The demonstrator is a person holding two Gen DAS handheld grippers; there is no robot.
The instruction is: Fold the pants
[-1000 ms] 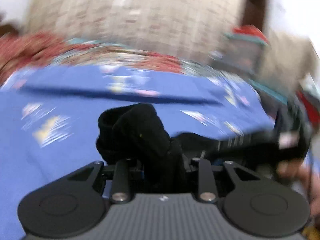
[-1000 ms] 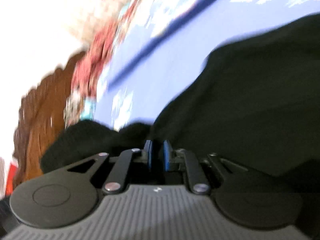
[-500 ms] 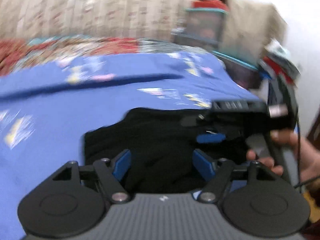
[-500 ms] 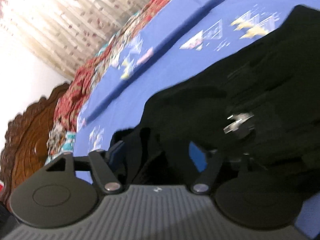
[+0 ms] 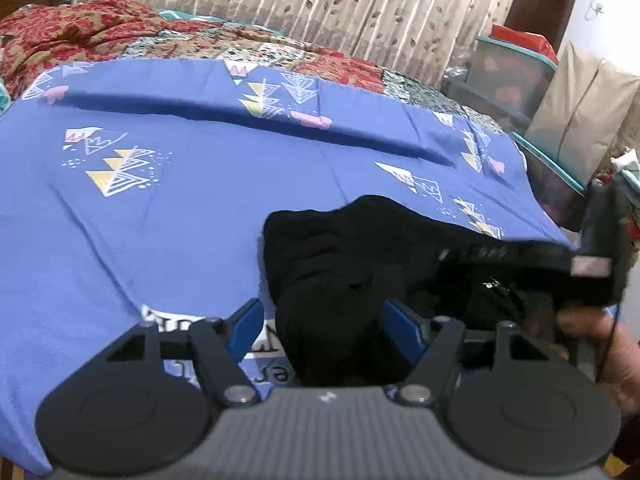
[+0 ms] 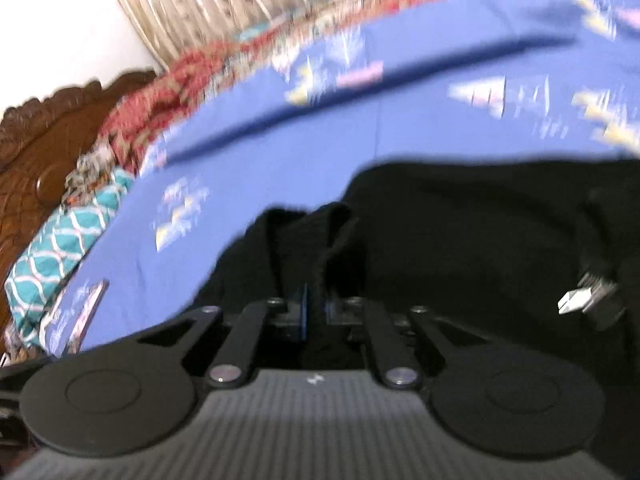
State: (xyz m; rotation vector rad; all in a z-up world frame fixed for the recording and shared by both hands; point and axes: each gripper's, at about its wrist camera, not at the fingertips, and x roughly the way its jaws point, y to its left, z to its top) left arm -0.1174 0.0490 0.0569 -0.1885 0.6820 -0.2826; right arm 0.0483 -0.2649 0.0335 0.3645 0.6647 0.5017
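Note:
The black pants [image 5: 352, 248] lie bunched on the blue patterned bedsheet [image 5: 160, 220]. My left gripper [image 5: 324, 330] stands over their near edge. Its blue pads are wide apart and closing slightly, with a hump of black cloth between them that neither pad presses. In the right wrist view the pants [image 6: 480, 232] fill the right half of the picture. My right gripper [image 6: 316, 312] has closed almost fully, pinching an upright fold of the black cloth between its pads. A person's hand [image 5: 592, 332] holds that gripper at the right of the left wrist view.
A red patterned quilt [image 5: 80, 36] and a leaf-print curtain [image 5: 320, 0] run along the far side of the bed. Storage bins [image 5: 508, 76] stand past the right edge. A carved wooden headboard [image 6: 48, 140] and a teal pillow [image 6: 60, 248] are at the left.
My left gripper let go of the lifted black cloth and now stands open over it. My right gripper opened wide, then closed again on a fold of the pants.

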